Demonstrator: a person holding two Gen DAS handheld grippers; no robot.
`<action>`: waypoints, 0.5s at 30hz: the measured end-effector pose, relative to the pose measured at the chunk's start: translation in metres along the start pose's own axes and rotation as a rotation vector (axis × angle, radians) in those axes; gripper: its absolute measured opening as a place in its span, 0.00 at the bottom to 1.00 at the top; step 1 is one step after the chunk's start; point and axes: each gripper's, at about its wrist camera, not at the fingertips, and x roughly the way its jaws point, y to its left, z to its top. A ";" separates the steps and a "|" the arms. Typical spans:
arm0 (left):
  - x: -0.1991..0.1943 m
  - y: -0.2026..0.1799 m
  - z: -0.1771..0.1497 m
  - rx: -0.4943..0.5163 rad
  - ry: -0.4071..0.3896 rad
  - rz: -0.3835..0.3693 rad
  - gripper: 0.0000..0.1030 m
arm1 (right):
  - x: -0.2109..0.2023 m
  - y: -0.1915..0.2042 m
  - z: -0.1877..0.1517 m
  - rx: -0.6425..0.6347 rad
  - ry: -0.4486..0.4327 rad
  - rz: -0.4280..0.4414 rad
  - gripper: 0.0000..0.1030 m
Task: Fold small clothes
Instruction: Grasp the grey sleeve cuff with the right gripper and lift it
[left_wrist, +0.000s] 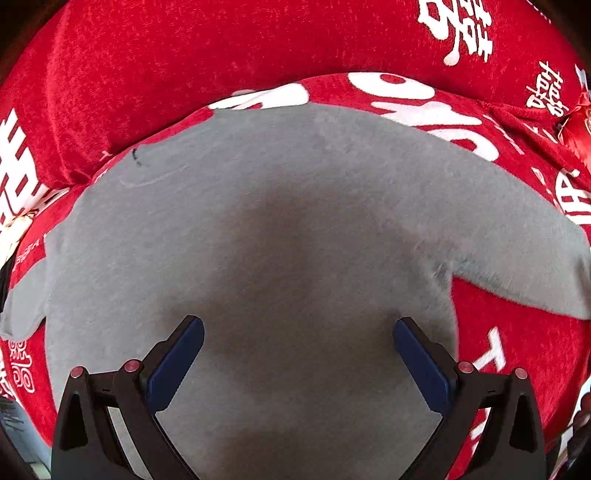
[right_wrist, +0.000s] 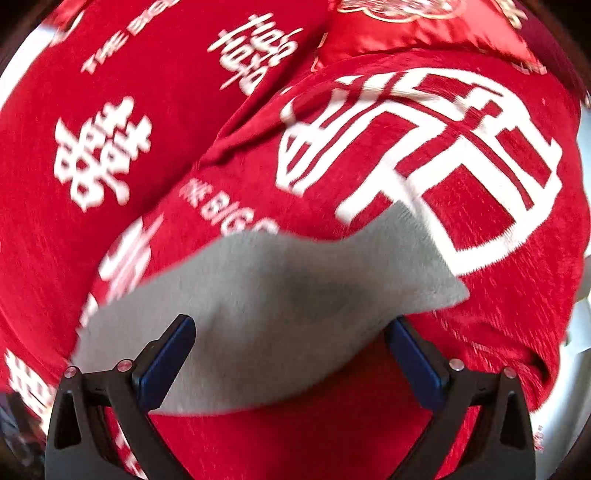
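Observation:
A grey garment (left_wrist: 277, 221) lies spread flat on a red cover with white characters (left_wrist: 147, 74). Its body fills the left wrist view, with one sleeve running right (left_wrist: 517, 258) and another at the left edge (left_wrist: 26, 306). My left gripper (left_wrist: 298, 328) is open and empty just above the garment's body. In the right wrist view a grey sleeve (right_wrist: 277, 295) lies on the red cover (right_wrist: 480, 332). My right gripper (right_wrist: 290, 328) is open and empty above that sleeve; the view is motion-blurred.
A red cushion back with white characters (right_wrist: 110, 147) rises behind the seat. A shiny red satin item (right_wrist: 424, 22) sits at the far right. Pale floor (right_wrist: 580, 369) shows past the cover's right edge.

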 end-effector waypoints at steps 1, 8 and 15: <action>0.001 0.000 0.003 -0.006 0.000 -0.008 1.00 | 0.000 -0.001 0.003 0.000 -0.004 0.008 0.81; 0.015 0.013 0.044 -0.111 -0.002 -0.039 1.00 | -0.015 0.014 0.013 -0.108 -0.087 0.055 0.17; 0.054 0.006 0.094 -0.123 0.049 -0.035 1.00 | 0.016 0.014 0.028 -0.105 -0.004 0.028 0.17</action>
